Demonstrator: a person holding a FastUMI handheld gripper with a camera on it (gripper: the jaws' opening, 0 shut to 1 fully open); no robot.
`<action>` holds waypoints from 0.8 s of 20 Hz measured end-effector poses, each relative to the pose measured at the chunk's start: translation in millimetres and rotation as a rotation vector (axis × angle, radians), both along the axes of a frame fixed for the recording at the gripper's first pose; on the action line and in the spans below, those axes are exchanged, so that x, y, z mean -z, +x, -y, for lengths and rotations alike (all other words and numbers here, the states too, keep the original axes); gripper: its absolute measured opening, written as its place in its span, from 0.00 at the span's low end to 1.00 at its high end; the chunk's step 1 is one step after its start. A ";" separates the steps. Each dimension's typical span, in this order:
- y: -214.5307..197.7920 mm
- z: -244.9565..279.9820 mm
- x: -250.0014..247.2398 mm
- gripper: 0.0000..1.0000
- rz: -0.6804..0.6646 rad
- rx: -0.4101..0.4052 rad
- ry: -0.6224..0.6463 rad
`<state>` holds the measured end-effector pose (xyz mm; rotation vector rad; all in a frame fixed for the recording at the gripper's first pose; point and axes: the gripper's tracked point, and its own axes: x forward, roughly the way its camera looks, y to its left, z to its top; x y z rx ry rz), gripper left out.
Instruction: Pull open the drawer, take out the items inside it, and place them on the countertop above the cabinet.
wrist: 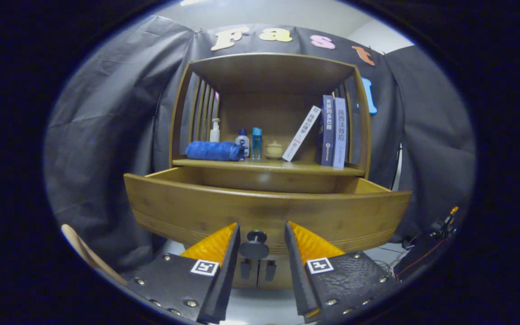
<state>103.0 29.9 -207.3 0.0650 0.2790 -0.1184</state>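
Drawer point(264, 212): pulled out, inside hidden.
Knob point(254, 246): sits between the fingers, not touched.
Gripper point(262, 246): fingers apart — released.
Tip: lift up — then reach in slowly.

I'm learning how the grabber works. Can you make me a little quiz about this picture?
1. True or false: the drawer is pulled out.
2. What sits between the gripper fingers: A) the knob B) the blue towel C) a book?
3. Which way does the white book lean?

Key: 1. True. 2. A; the fingers are open, not touching it. 3. Toward the two upright books.
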 end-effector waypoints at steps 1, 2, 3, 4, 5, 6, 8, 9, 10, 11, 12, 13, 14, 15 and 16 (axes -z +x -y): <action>0.4 -1.0 -6.6 0.57 0.012 -0.003 -0.006; 1.2 -1.8 -11.0 0.57 0.024 -0.007 -0.011; 2.3 -3.1 -16.8 0.57 0.035 -0.011 -0.017; 3.7 -4.4 -22.1 0.57 0.048 -0.016 -0.023; 5.1 -6.4 -28.9 0.57 0.060 -0.022 -0.025; 7.7 -9.3 -34.9 0.57 0.074 -0.031 -0.022; 12.4 -14.0 -49.5 0.57 0.103 -0.045 -0.012; 15.9 -14.9 -57.1 0.57 0.116 -0.049 -0.008; 19.8 -16.2 -64.4 0.57 0.129 -0.054 -0.003; 23.3 -18.4 -72.2 0.57 0.140 -0.060 0.006; 27.0 -19.3 -78.7 0.56 0.151 -0.066 0.014; 30.8 -19.8 -86.3 0.56 0.161 -0.071 0.019; 34.7 -19.8 -92.5 0.57 0.171 -0.073 0.020; 38.1 -19.4 -99.4 0.57 0.182 -0.076 0.017; 40.6 -18.9 -104.8 0.57 0.192 -0.077 0.013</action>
